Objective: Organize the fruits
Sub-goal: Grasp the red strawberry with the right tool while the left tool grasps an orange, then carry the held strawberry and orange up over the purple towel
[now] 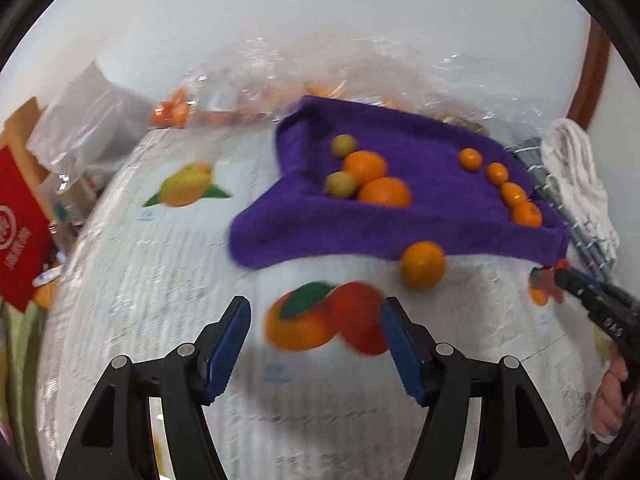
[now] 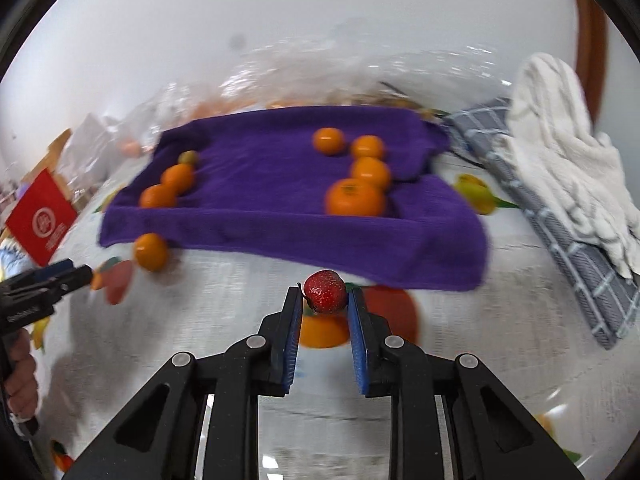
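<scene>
A purple towel point(image 1: 400, 208) point(image 2: 272, 208) lies on the fruit-print tablecloth. On it, several oranges stand in a row point(image 2: 356, 196) on the right, and two oranges point(image 1: 366, 168) with two greenish fruits point(image 1: 340, 184) on the left. One loose orange point(image 1: 422, 264) point(image 2: 151, 251) sits at the towel's near edge. My left gripper point(image 1: 316, 312) is open and empty above the cloth. My right gripper point(image 2: 325, 300) is shut on a red strawberry point(image 2: 325, 291), just in front of the towel. The right gripper's tip also shows in the left wrist view point(image 1: 560, 276).
A grey checked cloth point(image 2: 560, 232) and a white towel point(image 2: 560, 152) lie at the right. Clear plastic bags with fruit point(image 1: 176, 112) stand behind the purple towel. A red box point(image 1: 20, 232) is at the left edge.
</scene>
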`<action>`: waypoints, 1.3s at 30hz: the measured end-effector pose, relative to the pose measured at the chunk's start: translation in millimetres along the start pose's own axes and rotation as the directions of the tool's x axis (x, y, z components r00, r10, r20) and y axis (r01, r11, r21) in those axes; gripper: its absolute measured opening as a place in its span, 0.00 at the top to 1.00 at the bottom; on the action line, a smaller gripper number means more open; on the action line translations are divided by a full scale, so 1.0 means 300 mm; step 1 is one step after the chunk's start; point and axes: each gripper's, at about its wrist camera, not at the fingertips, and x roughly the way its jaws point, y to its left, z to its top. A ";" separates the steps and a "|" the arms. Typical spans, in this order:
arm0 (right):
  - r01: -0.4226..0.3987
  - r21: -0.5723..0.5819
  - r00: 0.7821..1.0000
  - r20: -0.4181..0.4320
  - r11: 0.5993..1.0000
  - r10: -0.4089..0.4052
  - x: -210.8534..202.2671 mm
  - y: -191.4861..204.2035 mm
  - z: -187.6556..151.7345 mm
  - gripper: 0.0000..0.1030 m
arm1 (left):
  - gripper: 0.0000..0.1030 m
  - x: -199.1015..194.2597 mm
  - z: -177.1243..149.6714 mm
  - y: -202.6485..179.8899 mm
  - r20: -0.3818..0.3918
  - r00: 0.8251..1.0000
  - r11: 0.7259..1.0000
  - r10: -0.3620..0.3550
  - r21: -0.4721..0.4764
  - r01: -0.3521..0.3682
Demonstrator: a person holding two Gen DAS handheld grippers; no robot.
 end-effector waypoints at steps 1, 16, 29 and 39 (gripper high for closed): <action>0.004 0.010 1.000 0.002 1.000 -0.004 -0.001 -0.018 -0.003 0.78 | 0.38 0.006 0.005 -0.002 -0.003 1.000 1.000 -0.016 -0.015 0.016; -0.010 0.057 1.000 0.009 0.998 0.010 0.019 -0.057 -0.034 0.77 | 0.38 0.127 0.060 -0.186 -0.034 0.991 0.990 -0.131 0.047 0.132; -0.019 0.045 1.000 -0.001 0.999 0.019 0.036 -0.054 -0.039 0.77 | 0.67 0.129 0.044 -0.193 -0.011 0.989 0.988 -0.150 0.039 0.150; -0.019 0.041 1.000 0.003 0.999 0.019 0.033 -0.050 -0.041 0.77 | 0.67 0.078 0.044 -0.197 0.043 0.973 0.974 -0.226 0.017 0.225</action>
